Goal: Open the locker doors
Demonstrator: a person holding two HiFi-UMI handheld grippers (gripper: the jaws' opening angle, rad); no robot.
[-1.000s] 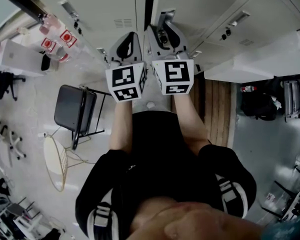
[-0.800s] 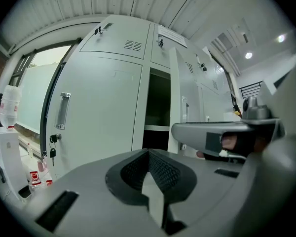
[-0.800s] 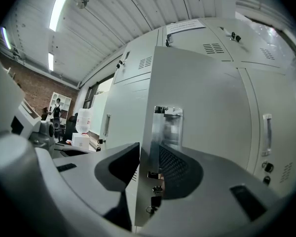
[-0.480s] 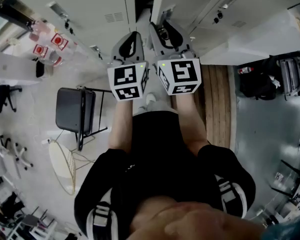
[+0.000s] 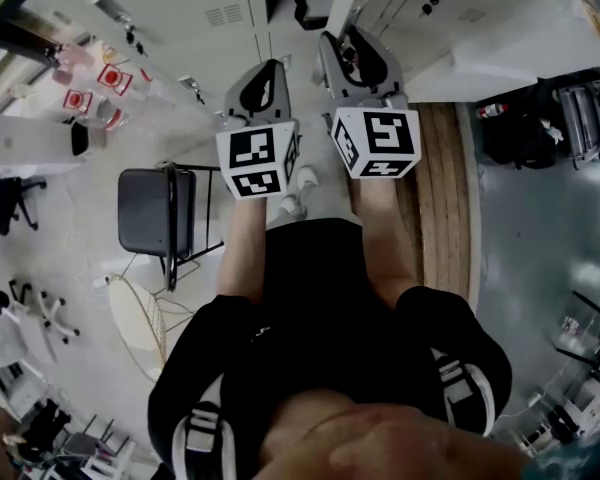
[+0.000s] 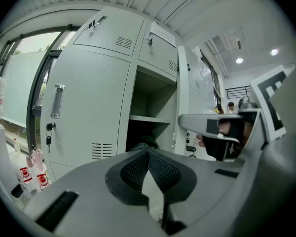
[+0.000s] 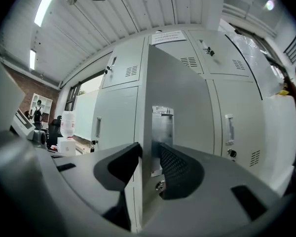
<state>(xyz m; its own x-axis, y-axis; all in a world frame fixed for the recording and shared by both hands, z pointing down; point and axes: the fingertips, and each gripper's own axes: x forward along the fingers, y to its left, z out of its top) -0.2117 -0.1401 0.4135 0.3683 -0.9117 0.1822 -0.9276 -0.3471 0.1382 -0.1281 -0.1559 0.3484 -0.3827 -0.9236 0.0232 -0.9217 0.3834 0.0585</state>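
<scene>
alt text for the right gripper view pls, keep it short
The right hand-held gripper clamps the edge of a part-open grey locker door beside its metal latch plate, its jaws having just opened slightly. On both sides stand closed grey lockers.

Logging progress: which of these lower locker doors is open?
The middle door, swung out edge-on; the left door and right door sit shut, handles facing out.

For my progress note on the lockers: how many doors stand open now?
1: the lower middle door, swung out, seen in the right gripper view. More may be hidden outside the pictures.
</scene>
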